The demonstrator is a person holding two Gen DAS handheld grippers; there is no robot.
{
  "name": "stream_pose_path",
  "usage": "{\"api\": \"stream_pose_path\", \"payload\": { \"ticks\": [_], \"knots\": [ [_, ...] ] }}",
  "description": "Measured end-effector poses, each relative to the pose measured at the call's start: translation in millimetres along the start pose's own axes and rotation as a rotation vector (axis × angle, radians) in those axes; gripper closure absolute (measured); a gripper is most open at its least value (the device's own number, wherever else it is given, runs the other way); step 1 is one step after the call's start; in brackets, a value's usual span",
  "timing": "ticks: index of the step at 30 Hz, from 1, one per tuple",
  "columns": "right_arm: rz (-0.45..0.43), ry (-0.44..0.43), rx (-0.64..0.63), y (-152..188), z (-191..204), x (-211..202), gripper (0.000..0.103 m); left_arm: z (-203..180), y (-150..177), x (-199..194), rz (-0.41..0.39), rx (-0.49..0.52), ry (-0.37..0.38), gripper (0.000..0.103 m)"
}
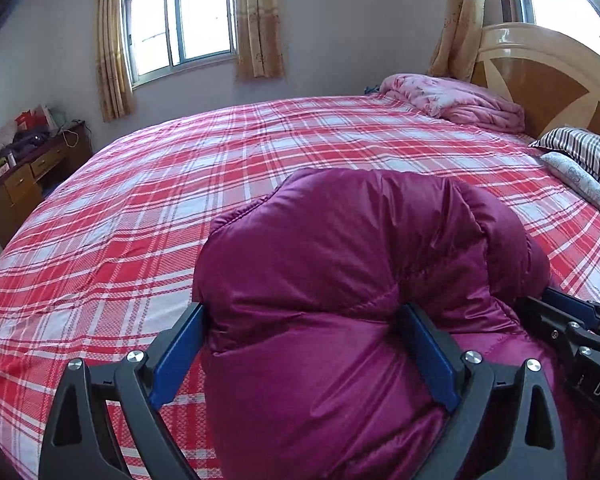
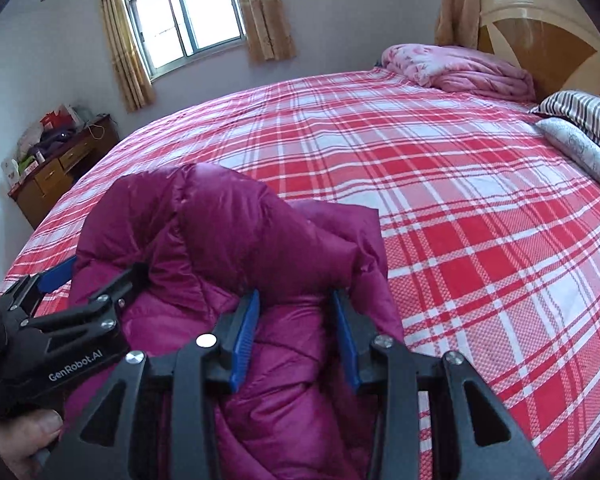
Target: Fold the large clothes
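Note:
A magenta puffer jacket (image 1: 340, 240) lies bunched on the red plaid bed (image 1: 140, 200). My left gripper (image 1: 303, 308) stands wide around a thick mound of it, both blue pads pressing into the fabric. The right wrist view shows that left gripper (image 2: 98, 270) at the jacket's (image 2: 220, 220) left side, one finger buried in a fold. My right gripper (image 2: 295, 294) is partly open, with a ridge of the jacket between its pads and no squeeze on it. In the left wrist view the right gripper (image 1: 540, 298) reaches in at the right edge.
The plaid sheet (image 2: 460, 200) stretches far and right of the jacket. A folded pink quilt (image 2: 460, 68) and striped pillows (image 2: 580, 112) lie by the wooden headboard (image 1: 548, 76). A cluttered wooden desk (image 1: 28, 176) stands at the far left under the window.

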State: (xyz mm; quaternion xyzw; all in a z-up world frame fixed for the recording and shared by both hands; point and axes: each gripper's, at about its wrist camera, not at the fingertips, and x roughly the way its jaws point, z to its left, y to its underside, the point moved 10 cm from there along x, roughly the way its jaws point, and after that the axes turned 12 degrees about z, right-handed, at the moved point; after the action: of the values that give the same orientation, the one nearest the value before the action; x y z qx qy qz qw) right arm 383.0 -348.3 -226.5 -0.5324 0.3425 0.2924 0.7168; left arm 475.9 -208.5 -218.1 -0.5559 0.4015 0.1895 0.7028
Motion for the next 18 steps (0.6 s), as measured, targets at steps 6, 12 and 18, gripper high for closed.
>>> {"api": "stream_pose_path", "payload": {
  "ticks": [6, 12, 18],
  "knots": [
    [0.024, -0.008, 0.026, 4, -5, 11, 0.06, -5, 3, 11, 0.037, -0.003, 0.012, 0.004],
    [0.042, 0.0, 0.034, 7, -6, 15, 0.06, -6, 7, 16, 0.063, -0.01, 0.029, 0.002],
    [0.051, 0.008, 0.037, 9, -7, 17, 0.059, -8, 8, 19, 0.072, -0.006, 0.024, 0.002]
  ]
}}
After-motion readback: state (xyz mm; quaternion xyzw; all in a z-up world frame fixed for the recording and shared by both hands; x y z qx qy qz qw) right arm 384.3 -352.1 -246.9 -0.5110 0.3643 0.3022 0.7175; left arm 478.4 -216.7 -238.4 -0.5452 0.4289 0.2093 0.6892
